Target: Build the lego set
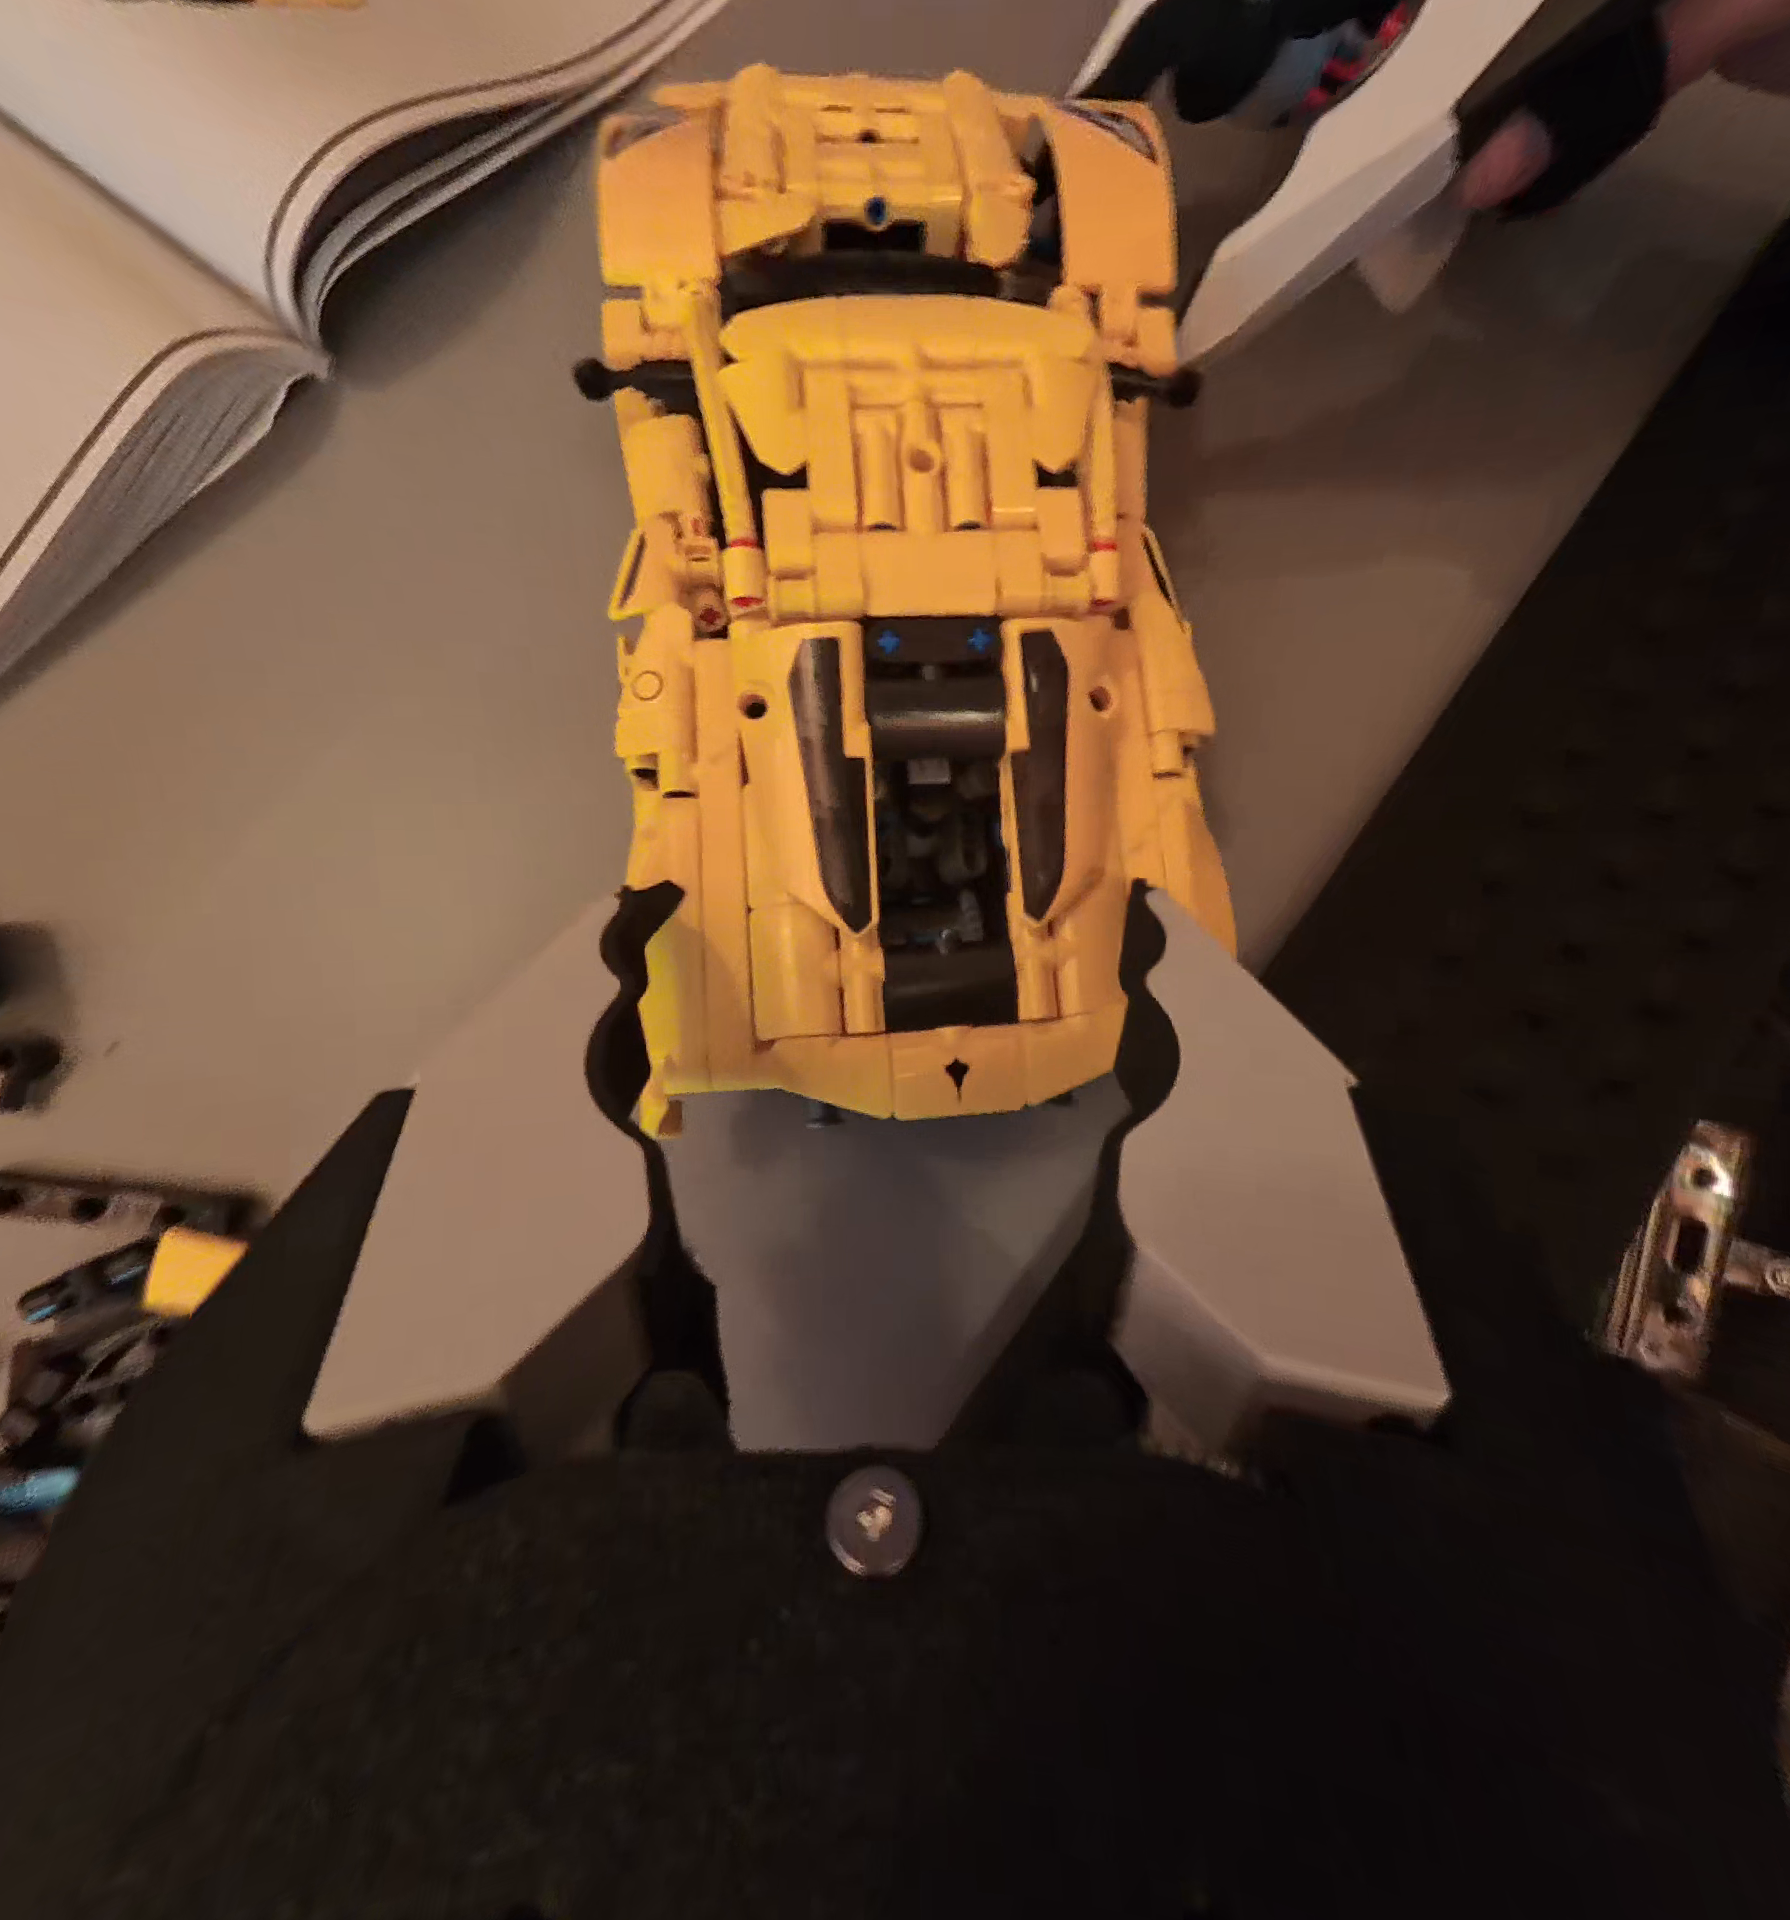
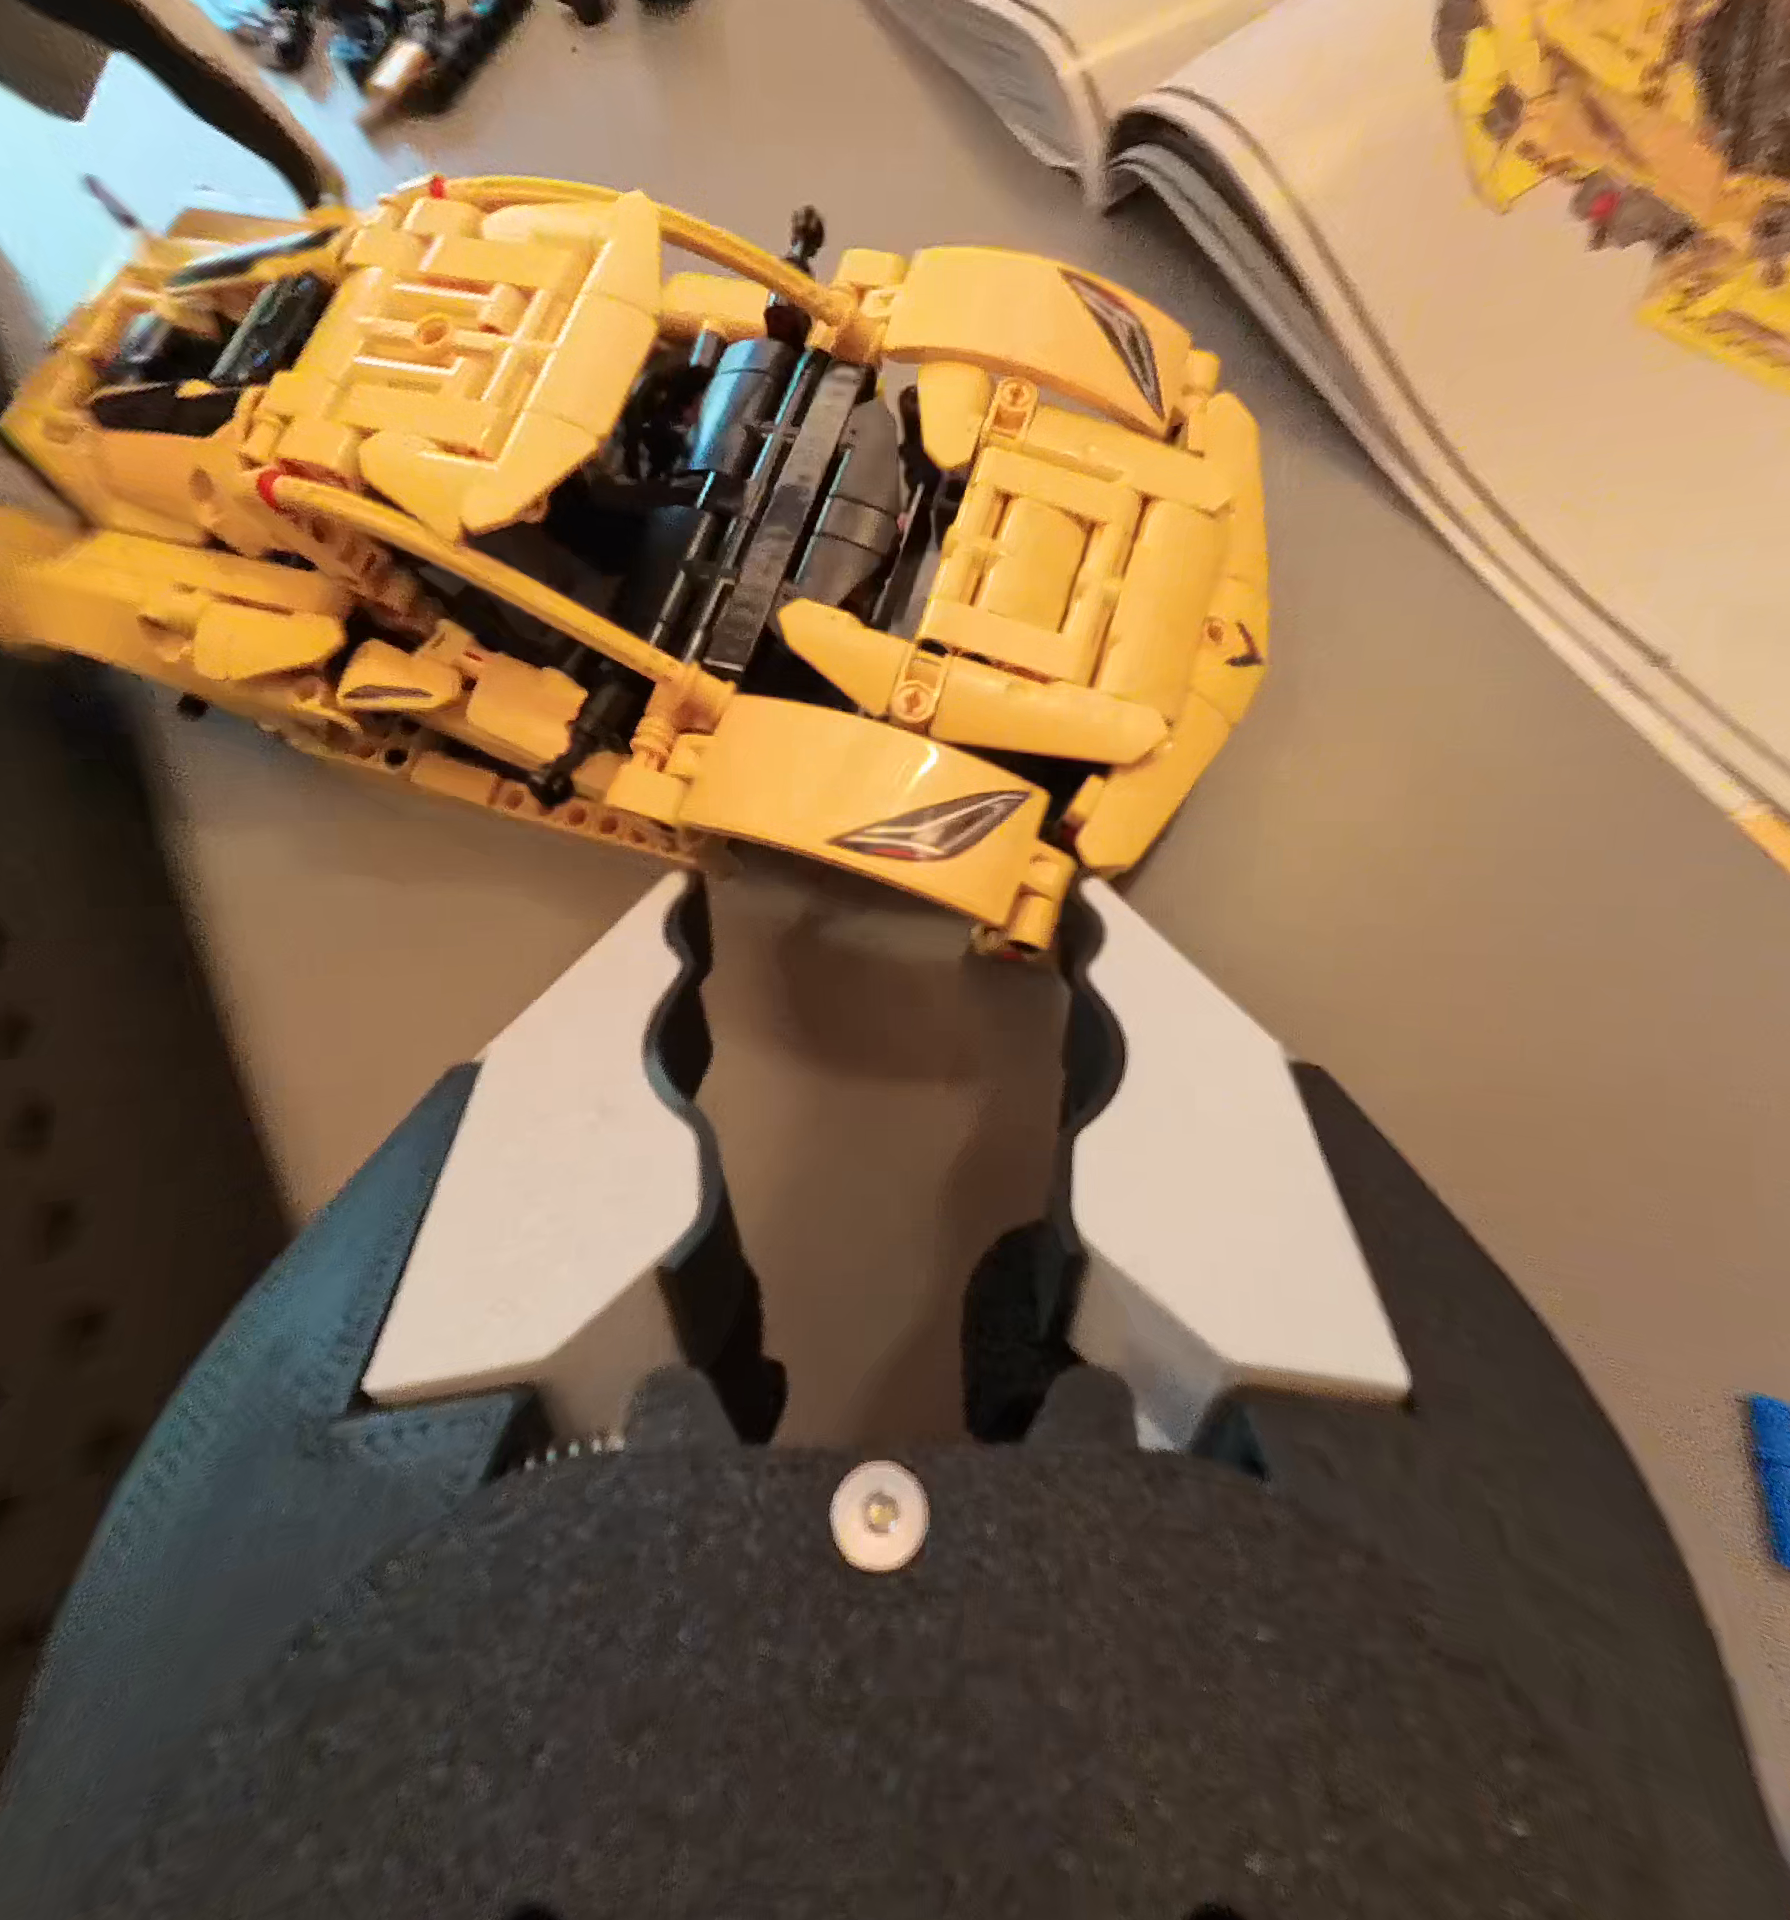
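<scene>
A yellow lego car [image 1: 901,499] lies on the grey table [image 1: 351,727], seen from above with its rear toward me. My left gripper [image 1: 891,904] has a finger on each side of the car's rear and is closed on it. In the right wrist view the car [image 2: 610,499] lies crosswise, nose to the right. My right gripper [image 2: 880,894] is open, and the car's front wheel arch [image 2: 870,790] sits just at its tips. The right gripper's white finger [image 1: 1327,229], held by a gloved hand [image 1: 1566,125], rests against the car's front side.
An open instruction book [image 1: 143,260] lies left of the car and also shows in the right wrist view [image 2: 1493,416]. Loose black and yellow parts [image 1: 70,1299] lie at the left. Blue pieces [image 2: 1784,1486] lie at the right. Dark carpet [image 1: 1597,831] runs past the table edge.
</scene>
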Available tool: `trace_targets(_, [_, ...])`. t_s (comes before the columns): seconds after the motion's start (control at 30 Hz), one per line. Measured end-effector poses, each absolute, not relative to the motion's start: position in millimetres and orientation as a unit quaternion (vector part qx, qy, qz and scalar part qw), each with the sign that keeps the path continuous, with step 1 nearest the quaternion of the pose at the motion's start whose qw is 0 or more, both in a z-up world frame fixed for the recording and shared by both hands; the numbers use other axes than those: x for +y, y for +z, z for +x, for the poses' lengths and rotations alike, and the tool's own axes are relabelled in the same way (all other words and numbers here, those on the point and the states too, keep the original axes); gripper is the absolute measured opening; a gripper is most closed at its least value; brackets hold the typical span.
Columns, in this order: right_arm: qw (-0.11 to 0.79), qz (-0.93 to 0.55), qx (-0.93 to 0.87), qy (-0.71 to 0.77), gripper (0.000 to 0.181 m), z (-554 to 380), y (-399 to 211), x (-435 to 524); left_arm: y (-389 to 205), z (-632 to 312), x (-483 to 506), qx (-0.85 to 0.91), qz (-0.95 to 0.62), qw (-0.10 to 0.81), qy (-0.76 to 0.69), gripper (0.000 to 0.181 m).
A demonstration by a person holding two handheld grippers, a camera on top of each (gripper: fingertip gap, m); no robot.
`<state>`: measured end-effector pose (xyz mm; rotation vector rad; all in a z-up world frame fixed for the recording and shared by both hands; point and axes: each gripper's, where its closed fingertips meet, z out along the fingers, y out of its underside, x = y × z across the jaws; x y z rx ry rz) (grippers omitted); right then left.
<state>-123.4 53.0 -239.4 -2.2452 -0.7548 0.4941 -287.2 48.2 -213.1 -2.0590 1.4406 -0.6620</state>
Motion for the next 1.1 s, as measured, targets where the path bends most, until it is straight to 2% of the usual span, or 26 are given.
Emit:
trace_targets(0.07, [0.339,-0.863,-0.301,0.226,0.057,-141,-238,39,-213,-304,53,0.53,-0.769,0.261,-0.244,0.092])
trace_targets(0.27, [0.293,-0.847,-0.368,0.248,0.057,-161,-232,2,-211,-340,61,0.553,-0.734,0.267,-0.289,0.09])
trace_targets(0.47, [0.343,-0.837,-0.359,0.231,0.058,-127,-197,79,-211,-343,59,0.599,-0.684,0.261,-0.324,0.086])
trace_targets(0.57, [0.258,-0.821,-0.357,0.363,0.067,-155,-204,83,-212,-333,57,0.615,-0.666,0.243,-0.346,0.087])
trace_targets(0.63, [0.235,-0.804,-0.343,0.424,0.072,-168,-205,81,-213,-322,56,0.627,-0.652,0.235,-0.356,0.088])
trace_targets(0.67, [0.255,-0.801,-0.342,0.419,0.065,-166,-207,85,-213,-316,55,0.634,-0.643,0.23,-0.362,0.088])
trace_targets(0.77, [0.251,-0.816,-0.32,0.412,0.068,-150,-205,75,-213,-299,54,0.655,-0.62,0.219,-0.373,0.088])
trace_targets(0.8, [0.237,-0.819,-0.318,0.414,0.064,-145,-203,64,-213,-294,54,0.66,-0.612,0.218,-0.376,0.088])
trace_targets(0.83, [0.234,-0.821,-0.316,0.413,0.071,-142,-202,55,-212,-290,54,0.666,-0.603,0.218,-0.381,0.088])
trace_targets(0.9, [0.249,-0.822,-0.322,0.399,0.065,-131,-200,40,-212,-280,48,0.681,-0.579,0.217,-0.393,0.087])
trace_targets(1.0, [0.266,-0.853,-0.276,0.355,0.076,-103,-206,36,-212,-267,41,0.693,-0.557,0.209,-0.407,0.087])
trace_targets(1.1, [0.239,-0.887,-0.244,0.31,0.08,-76,-223,24,-211,-267,42,0.686,-0.562,0.208,-0.413,0.088])
